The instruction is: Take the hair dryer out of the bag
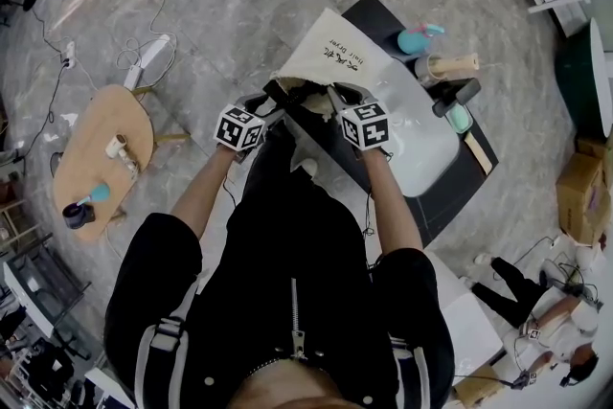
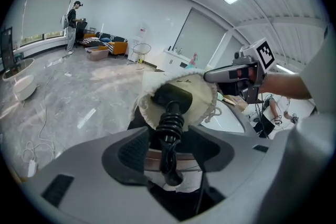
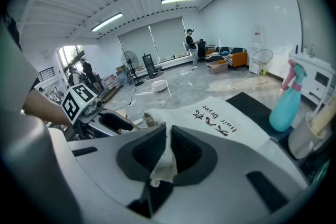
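Note:
A cream cloth bag (image 1: 335, 48) printed "Hair Dryer" lies on the black counter (image 1: 383, 14). Its mouth faces me. In the left gripper view the black hair dryer (image 2: 174, 97) pokes out of the bag (image 2: 202, 96), and its ribbed cord (image 2: 169, 131) hangs down between the jaws. My left gripper (image 2: 170, 140) is open; its pads stand clear of the cord on both sides. It sits at the left of the bag's mouth (image 1: 271, 97). My right gripper (image 3: 168, 139) is shut on a fold of the bag's rim (image 3: 161, 165), at the right of the mouth (image 1: 333, 99).
A blue spray bottle (image 1: 419, 37), a cup with a wooden roll (image 1: 450, 65) and a white basin (image 1: 426, 153) stand on the counter to the right of the bag. A low wooden table (image 1: 101, 144) and floor cables (image 1: 144, 62) are at the left.

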The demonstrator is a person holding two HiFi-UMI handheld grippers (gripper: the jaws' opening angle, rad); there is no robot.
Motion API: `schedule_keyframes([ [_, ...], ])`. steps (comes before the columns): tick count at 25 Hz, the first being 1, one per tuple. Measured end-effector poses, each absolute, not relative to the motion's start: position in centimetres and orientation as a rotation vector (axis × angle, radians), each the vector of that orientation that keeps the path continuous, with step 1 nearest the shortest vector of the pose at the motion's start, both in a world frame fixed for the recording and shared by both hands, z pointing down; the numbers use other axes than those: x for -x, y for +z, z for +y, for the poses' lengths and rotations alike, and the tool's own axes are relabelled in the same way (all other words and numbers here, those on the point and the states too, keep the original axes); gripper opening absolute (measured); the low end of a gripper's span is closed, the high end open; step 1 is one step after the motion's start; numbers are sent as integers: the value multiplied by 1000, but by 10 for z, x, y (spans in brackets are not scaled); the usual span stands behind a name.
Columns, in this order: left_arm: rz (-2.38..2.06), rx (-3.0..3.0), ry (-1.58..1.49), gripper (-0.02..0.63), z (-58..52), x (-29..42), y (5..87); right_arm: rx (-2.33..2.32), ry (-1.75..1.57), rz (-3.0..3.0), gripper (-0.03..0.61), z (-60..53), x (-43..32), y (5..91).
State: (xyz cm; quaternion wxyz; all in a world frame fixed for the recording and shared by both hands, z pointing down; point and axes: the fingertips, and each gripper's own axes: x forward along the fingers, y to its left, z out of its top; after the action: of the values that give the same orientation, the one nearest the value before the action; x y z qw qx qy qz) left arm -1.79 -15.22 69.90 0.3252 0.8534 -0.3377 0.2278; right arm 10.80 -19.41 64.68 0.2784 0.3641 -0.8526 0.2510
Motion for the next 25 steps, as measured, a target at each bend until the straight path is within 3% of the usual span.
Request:
schedule_keyframes([
  [25, -572, -2266, 1039, 253, -192, -61, 713, -976, 744, -2323, 41, -197, -121, 648],
])
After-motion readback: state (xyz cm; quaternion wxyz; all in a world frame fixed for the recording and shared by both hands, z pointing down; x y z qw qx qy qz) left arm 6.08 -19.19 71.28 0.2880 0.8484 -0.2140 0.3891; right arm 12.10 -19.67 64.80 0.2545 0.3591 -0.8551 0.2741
